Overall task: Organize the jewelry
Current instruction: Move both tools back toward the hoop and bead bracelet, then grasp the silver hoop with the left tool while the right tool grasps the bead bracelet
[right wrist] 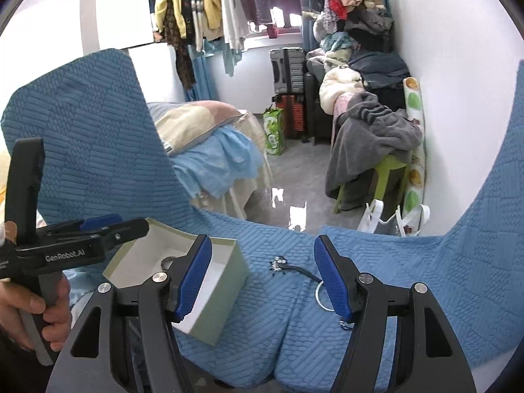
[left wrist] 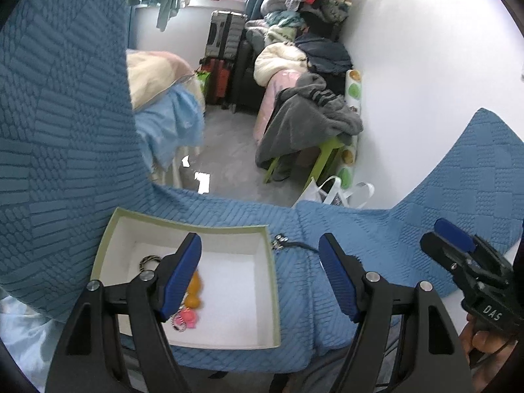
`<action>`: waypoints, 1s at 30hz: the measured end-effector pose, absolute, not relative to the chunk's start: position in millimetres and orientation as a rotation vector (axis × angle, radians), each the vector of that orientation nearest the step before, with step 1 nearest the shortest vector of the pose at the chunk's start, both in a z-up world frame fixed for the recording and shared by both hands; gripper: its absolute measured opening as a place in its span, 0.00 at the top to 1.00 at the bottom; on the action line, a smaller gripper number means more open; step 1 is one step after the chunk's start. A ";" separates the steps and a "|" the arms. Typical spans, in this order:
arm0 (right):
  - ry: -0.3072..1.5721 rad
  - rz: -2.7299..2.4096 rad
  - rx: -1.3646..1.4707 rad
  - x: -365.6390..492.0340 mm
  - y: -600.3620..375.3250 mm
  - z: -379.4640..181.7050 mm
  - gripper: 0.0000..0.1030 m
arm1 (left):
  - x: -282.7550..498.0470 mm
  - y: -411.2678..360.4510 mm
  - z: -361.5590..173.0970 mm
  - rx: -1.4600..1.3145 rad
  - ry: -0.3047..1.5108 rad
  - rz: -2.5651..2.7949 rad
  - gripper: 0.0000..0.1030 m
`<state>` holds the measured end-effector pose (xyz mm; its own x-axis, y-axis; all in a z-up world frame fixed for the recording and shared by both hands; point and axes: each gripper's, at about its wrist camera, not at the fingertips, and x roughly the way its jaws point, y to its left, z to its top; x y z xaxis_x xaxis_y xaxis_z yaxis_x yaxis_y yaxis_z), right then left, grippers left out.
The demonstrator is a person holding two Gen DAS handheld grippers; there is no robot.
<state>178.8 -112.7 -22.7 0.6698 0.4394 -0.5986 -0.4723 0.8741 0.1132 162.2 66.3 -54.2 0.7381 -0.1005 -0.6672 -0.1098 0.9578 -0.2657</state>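
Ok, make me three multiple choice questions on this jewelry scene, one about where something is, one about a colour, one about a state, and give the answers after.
1. Where does the keychain with the metal ring lie?
A. inside the box
B. on the blue quilted cover, beside the box
C. on the floor

2. What colour are the gripper pads?
A. red
B. blue
C. white

3. How is the box?
A. open, with items inside
B. closed with a lid
C. open and empty

Answers:
1. B, the keychain rests on the blue quilted cover right of the box.
2. B, both grippers show blue ribbed pads.
3. A, there is no lid on it, and an orange trinket, a pink one and a braided ring sit inside.
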 end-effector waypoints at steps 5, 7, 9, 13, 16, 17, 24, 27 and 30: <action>0.644 0.468 -0.059 177.6 -135.4 -25.9 0.38 | 171.1 47.2 -56.0 -0.293 0.730 -0.023 0.28; 0.644 0.434 -0.063 178.7 -146.9 -32.2 0.38 | 177.0 37.6 -61.2 -0.290 0.737 -0.042 0.28; 0.652 0.414 -0.059 180.1 -157.0 -39.2 0.38 | 182.3 27.5 -67.4 -0.293 0.741 -0.069 0.28; 0.684 0.370 -0.041 189.5 -181.3 -65.9 0.39 | 194.8 1.8 -83.4 -0.275 0.760 -0.131 0.32; 0.726 0.355 -0.022 196.8 -194.9 -89.8 0.50 | 205.9 -15.6 -96.5 -0.264 0.787 -0.173 0.38; 0.739 0.351 -0.017 199.4 -198.5 -97.8 0.51 | 208.9 -20.1 -100.2 -0.266 0.797 -0.184 0.40; 0.857 0.339 0.050 221.7 -226.7 -155.1 0.62 | 237.2 -53.8 -141.3 -0.279 0.894 -0.251 0.50; 0.894 0.343 0.053 231.7 -233.8 -178.1 0.63 | 248.5 -68.2 -162.9 -0.272 0.940 -0.254 0.56; 0.943 0.361 0.066 243.7 -238.0 -202.6 0.64 | 257.9 -79.4 -183.5 -0.275 0.982 -0.254 0.58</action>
